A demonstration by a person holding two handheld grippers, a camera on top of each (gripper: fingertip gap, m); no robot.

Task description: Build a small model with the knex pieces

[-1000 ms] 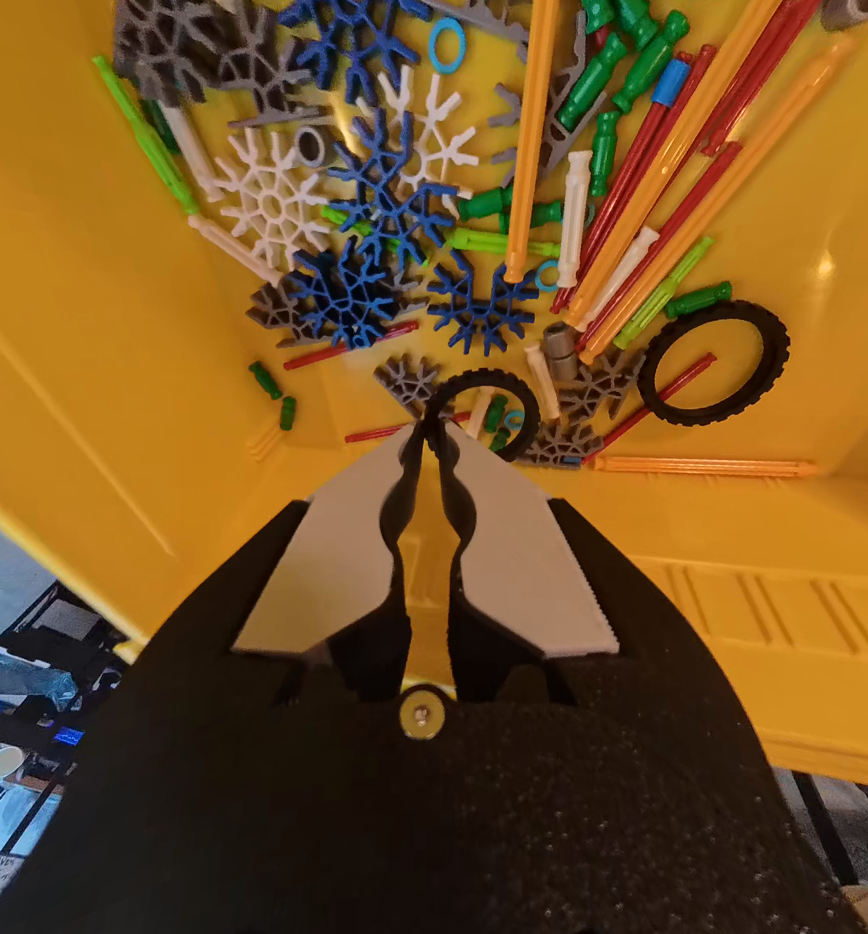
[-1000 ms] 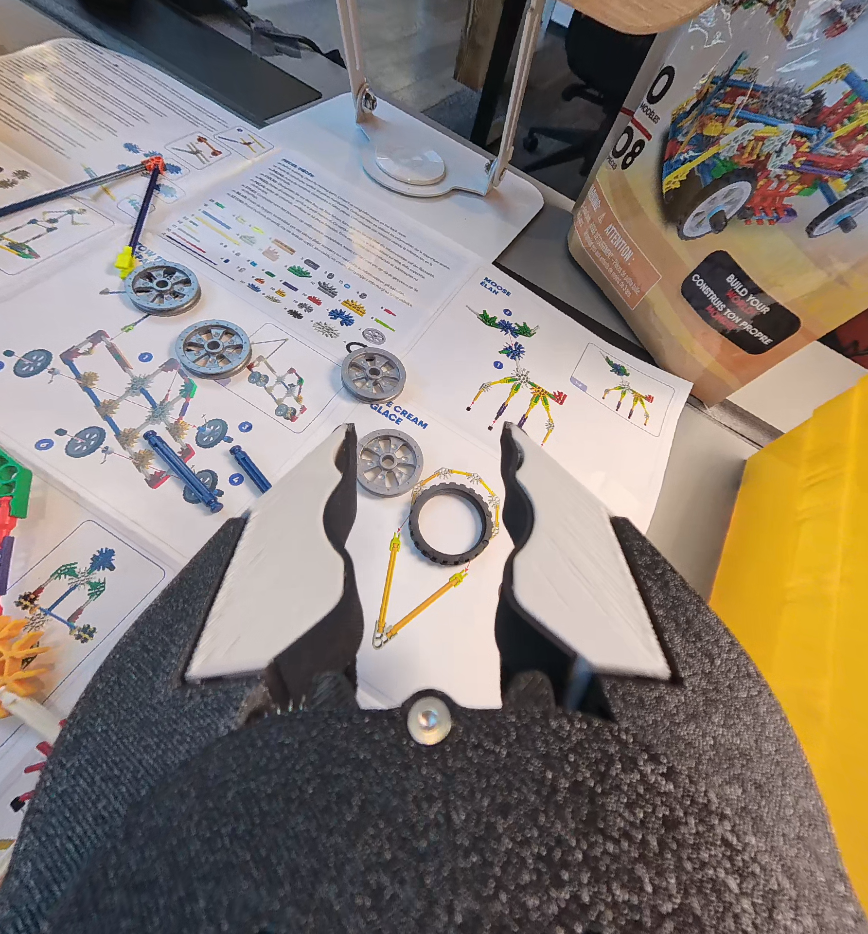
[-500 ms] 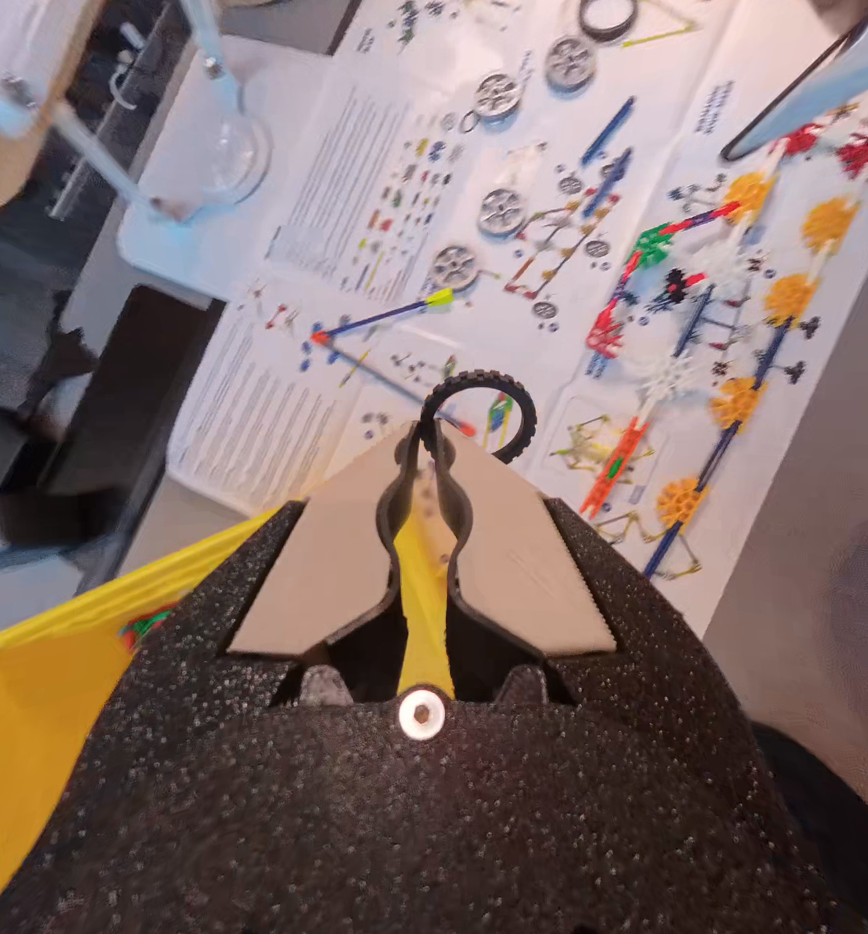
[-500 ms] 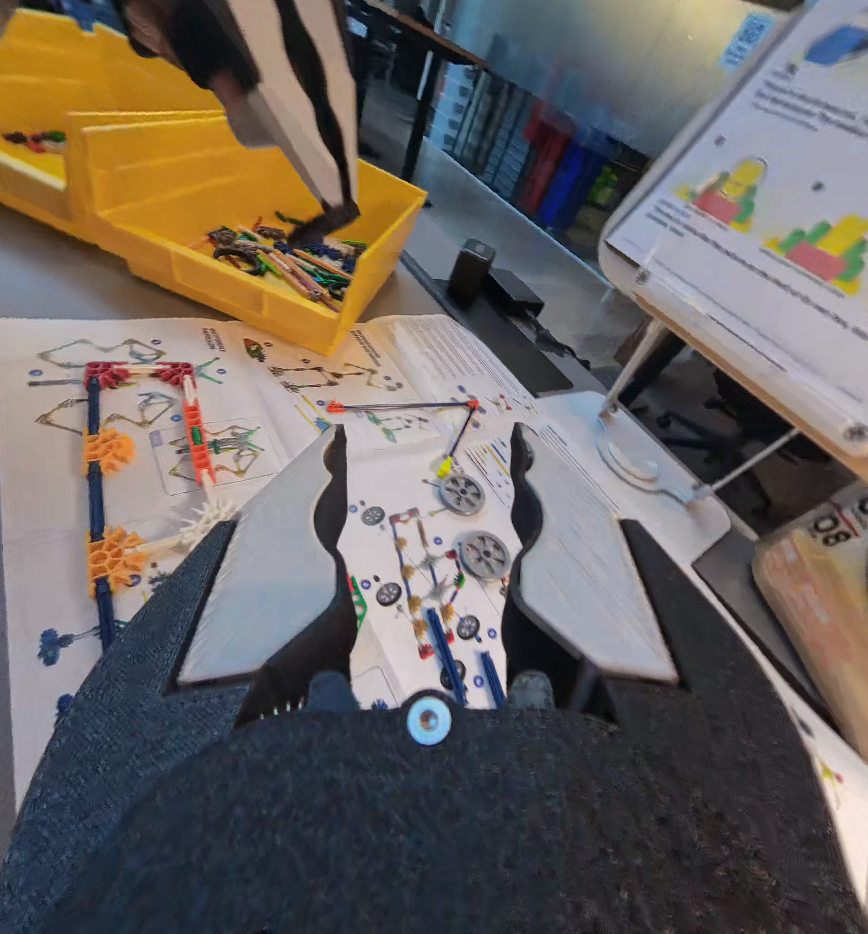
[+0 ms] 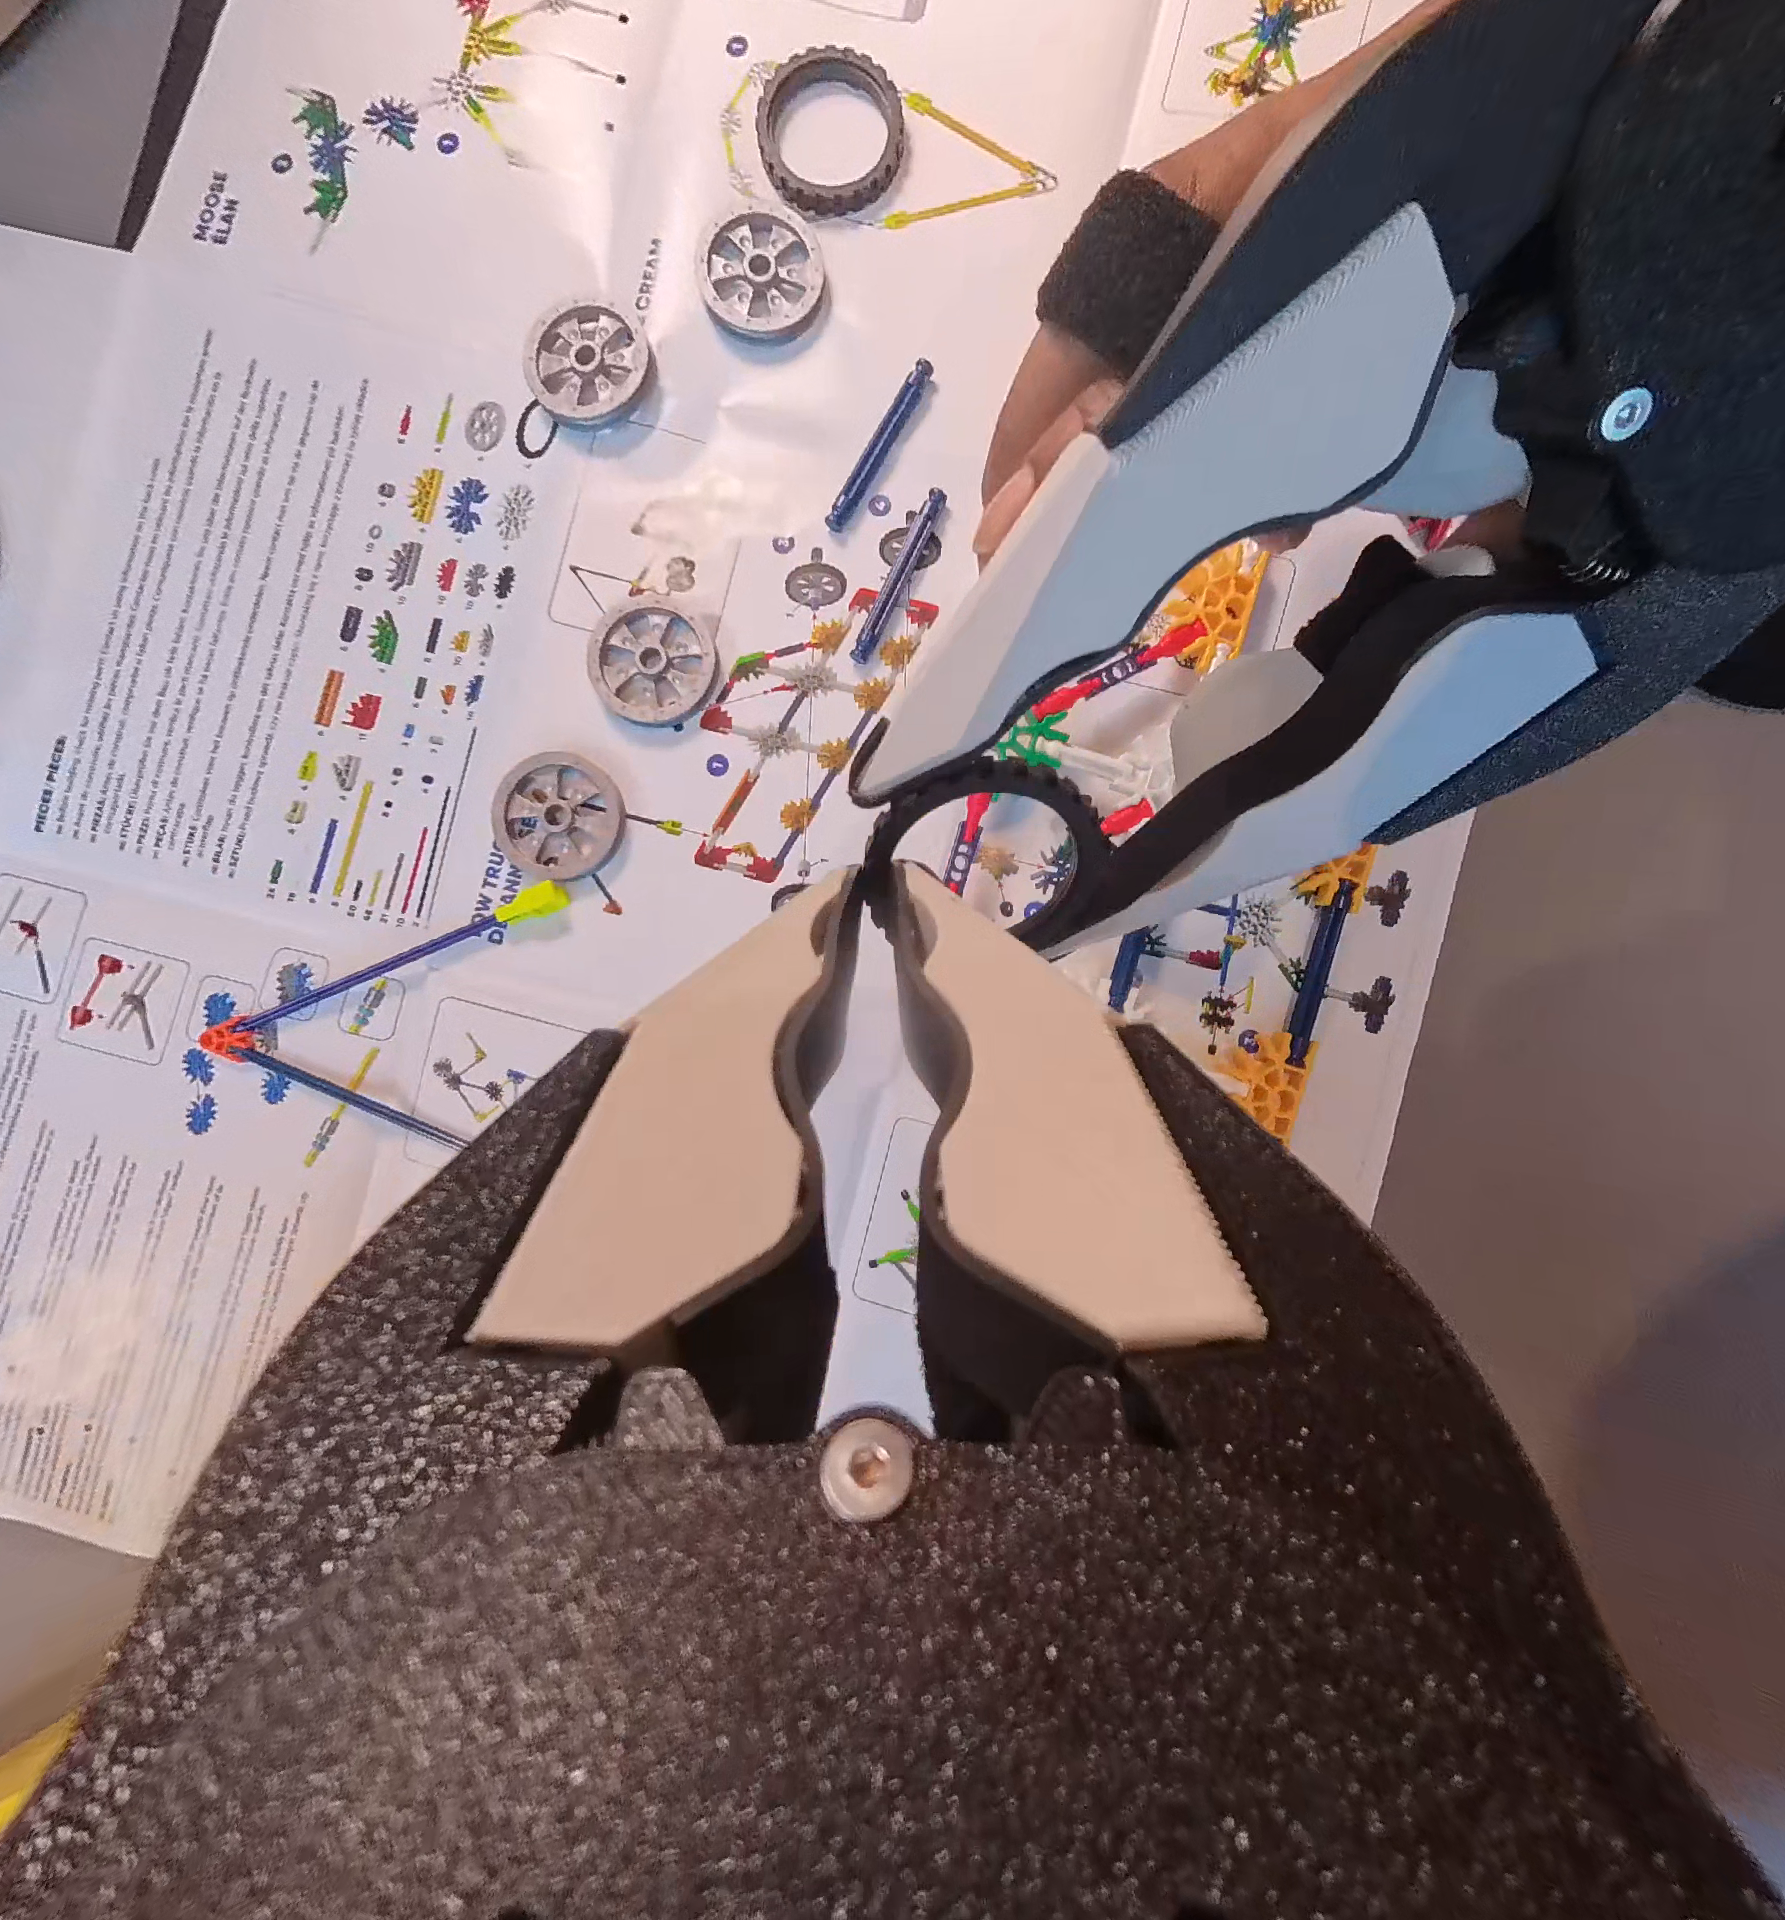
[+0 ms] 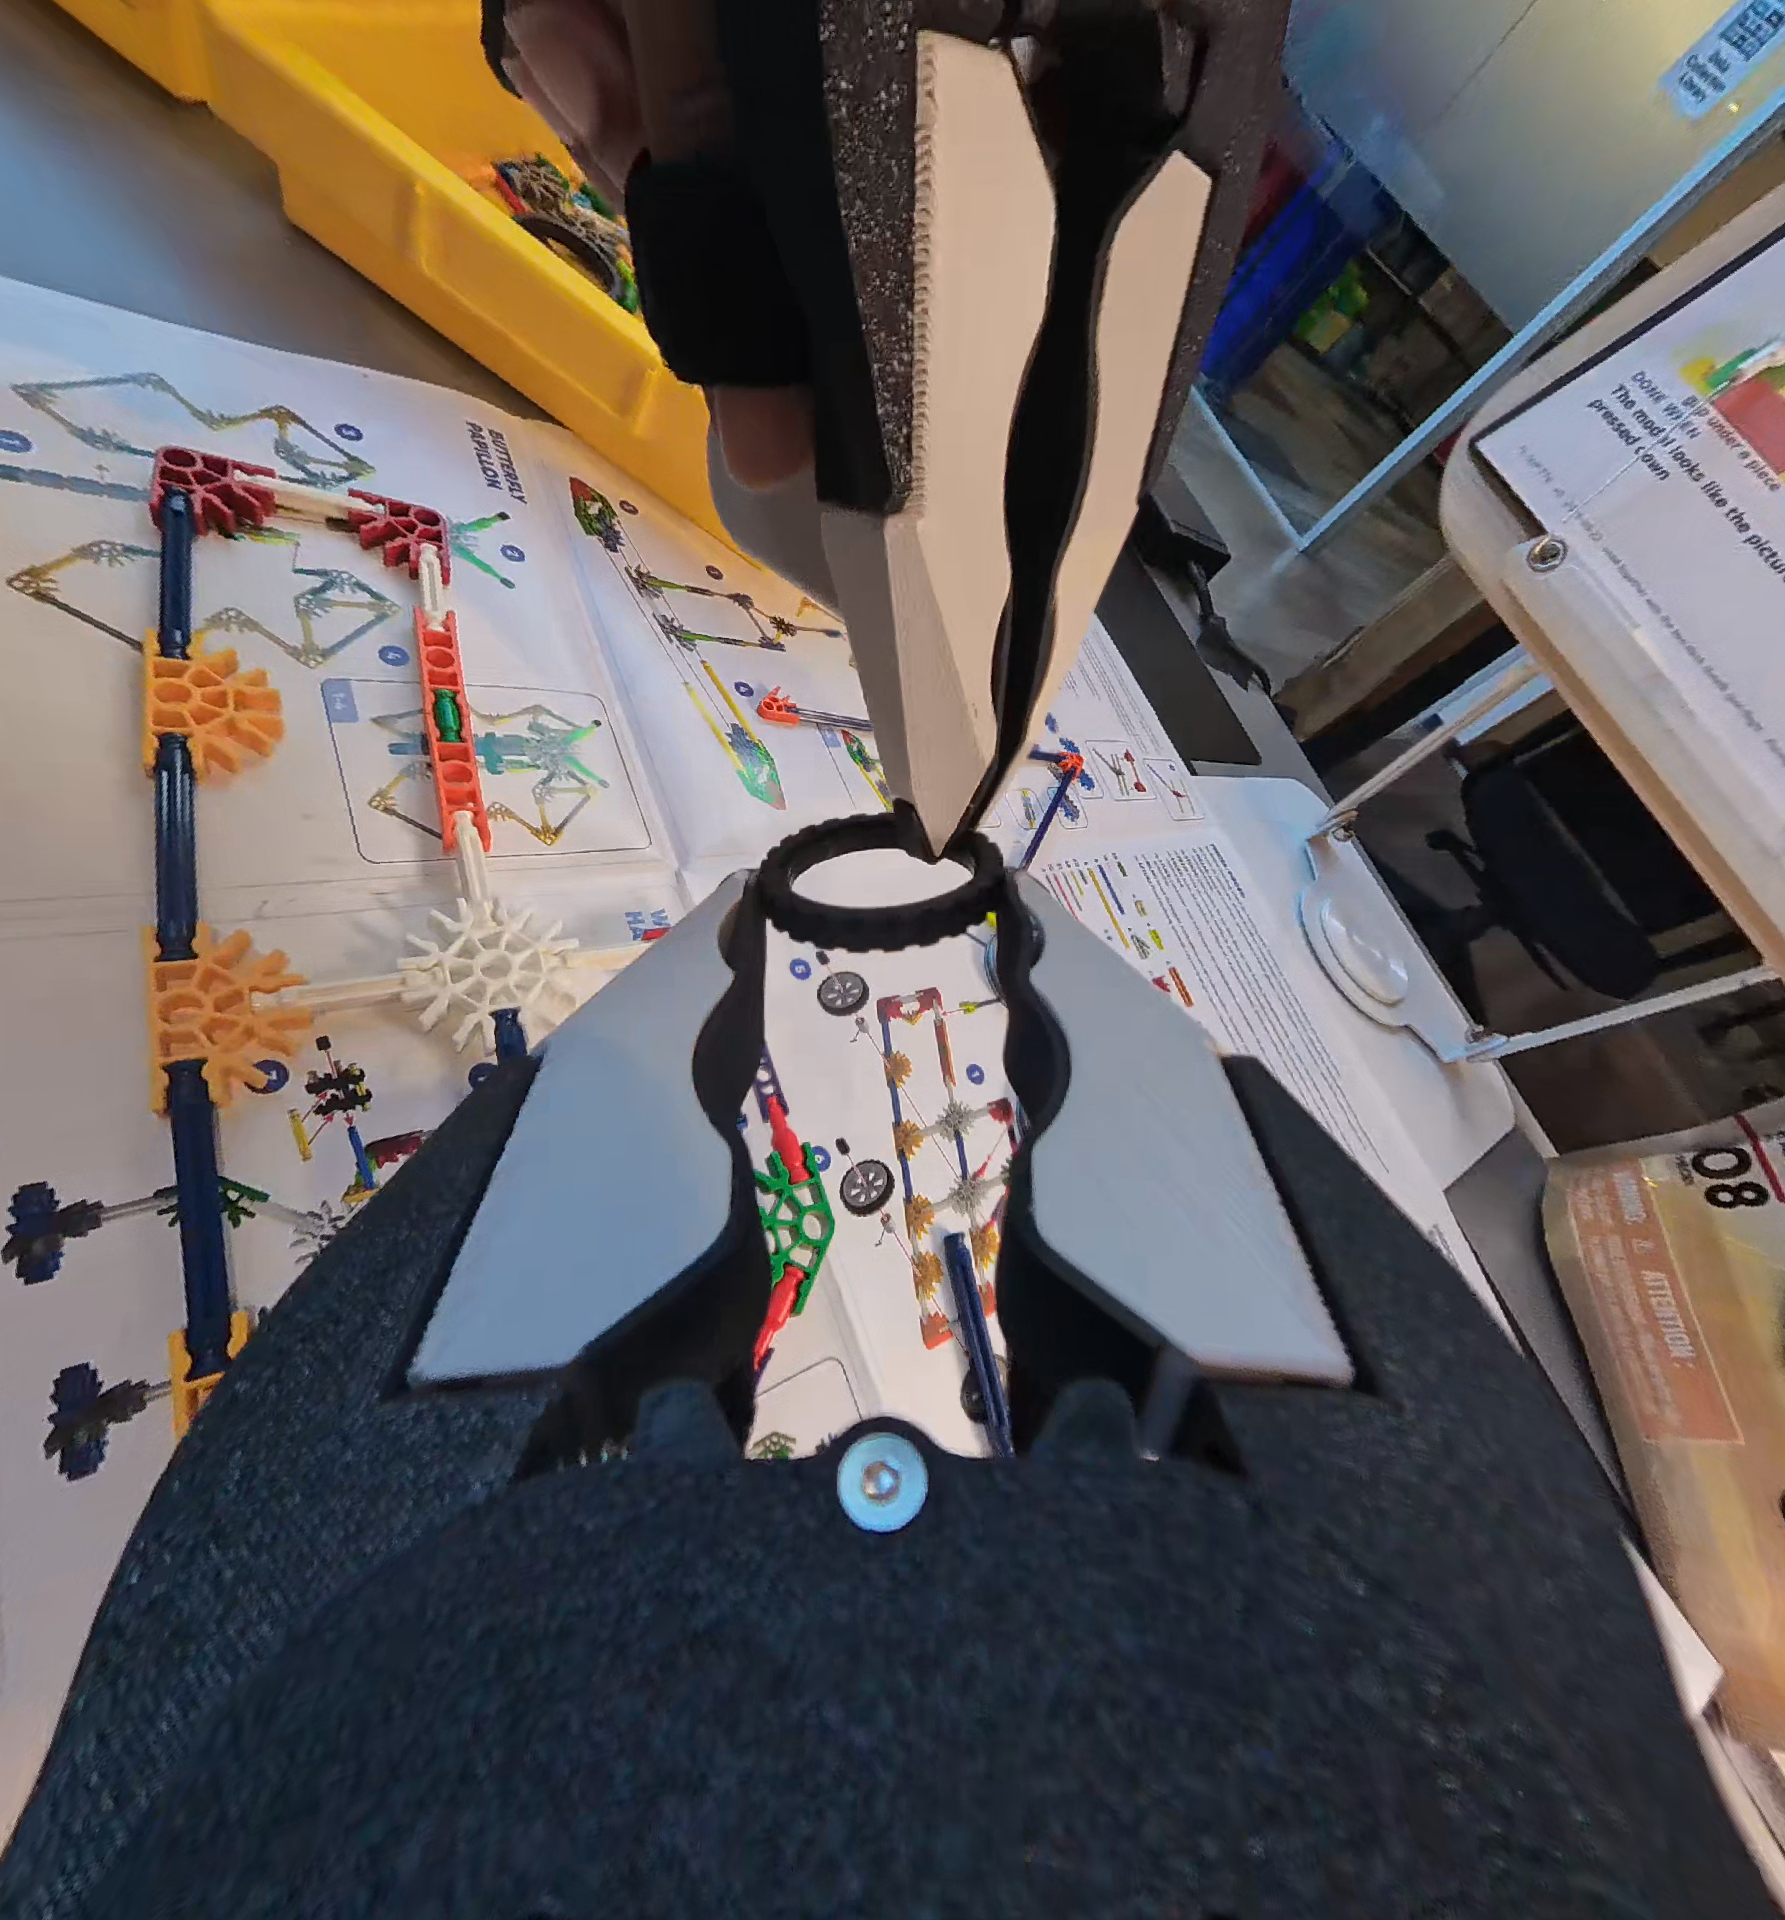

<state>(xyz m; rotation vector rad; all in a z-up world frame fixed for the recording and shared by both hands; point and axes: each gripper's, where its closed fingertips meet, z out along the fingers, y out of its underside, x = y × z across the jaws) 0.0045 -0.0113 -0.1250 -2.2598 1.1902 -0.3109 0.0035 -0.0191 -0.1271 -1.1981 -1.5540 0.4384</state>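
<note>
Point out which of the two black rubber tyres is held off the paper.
The thin black tyre pinched in the left gripper, with the right gripper's open jaws around it. The other, thicker tyre lies flat on the instruction sheet.

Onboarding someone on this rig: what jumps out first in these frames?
A small black tyre held in mid-air over the instruction sheet: the left claw pinches its rim, while the right claw stands open with a finger on each side of it. Next, five grey wheel hubs and another tyre lie loose on the sheet, beside a half-built rod-and-connector frame.
</note>
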